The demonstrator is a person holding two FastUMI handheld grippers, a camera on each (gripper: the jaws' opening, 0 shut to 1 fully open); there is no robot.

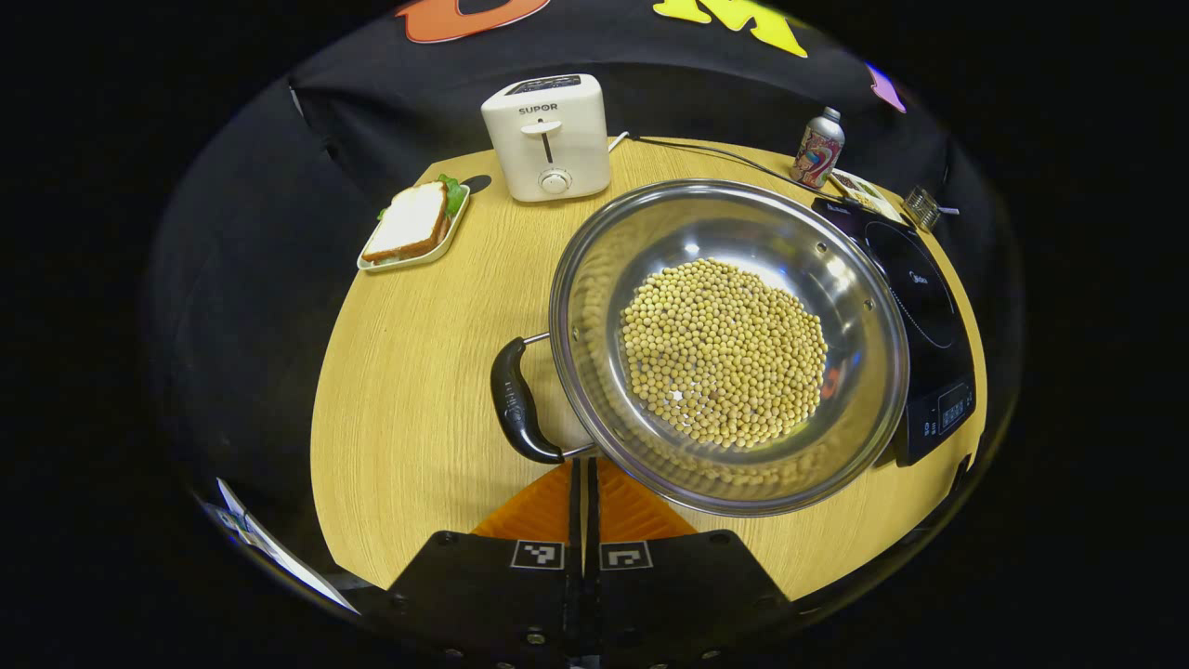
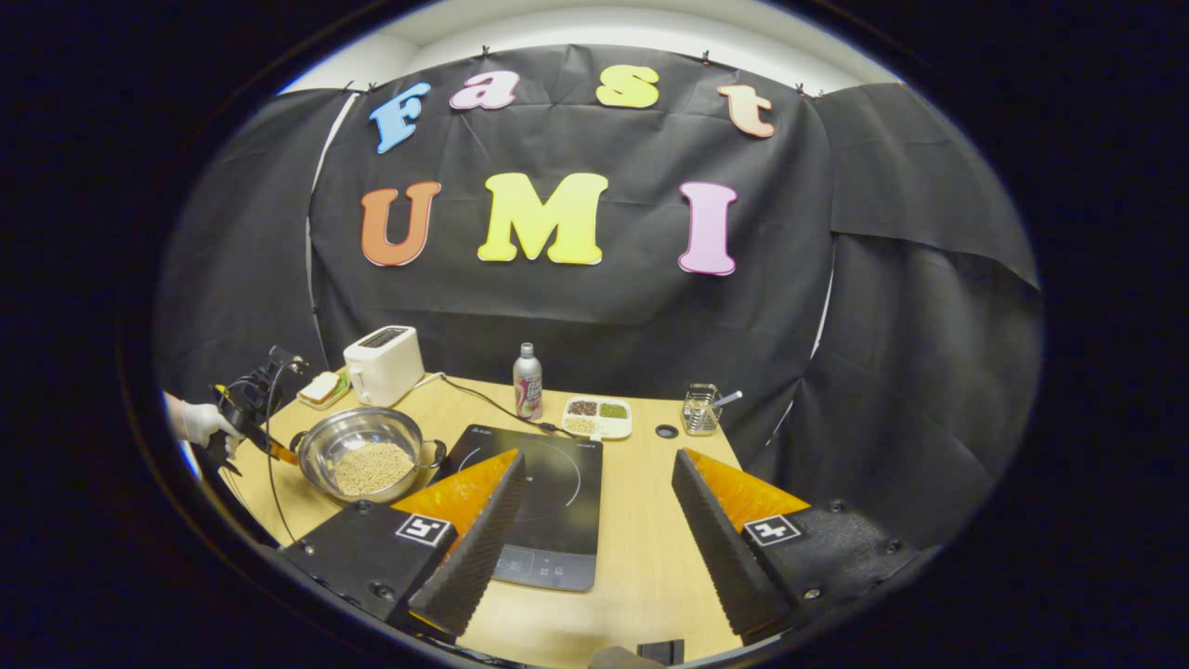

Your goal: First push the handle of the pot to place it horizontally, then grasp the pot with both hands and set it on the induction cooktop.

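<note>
We see bare worktop [image 1: 409, 390] left of the pot [image 1: 729, 344]: wide free strip btwn its black side handle [image 1: 516, 401] and the worktop edge, room for a gripper to pass. The toaster [image 1: 548, 137] and sandwich plate [image 1: 414, 226] block the far-left corner, w/ a narrow gap btwn toaster and pot rim. On the right the pot sits just beside the induction cooktop [image 2: 548, 488], no lane btwn them. The cooktop's glass is open from above; the right gripper [image 2: 594, 520] hangs over its near edge, fingers wide apart. Behind it a bottle [image 2: 528, 381], a compartment dish [image 2: 599, 416], a cable and a wire holder [image 2: 701, 411] line the back. Bare worktop right of the cooktop, free to the edge.
</note>
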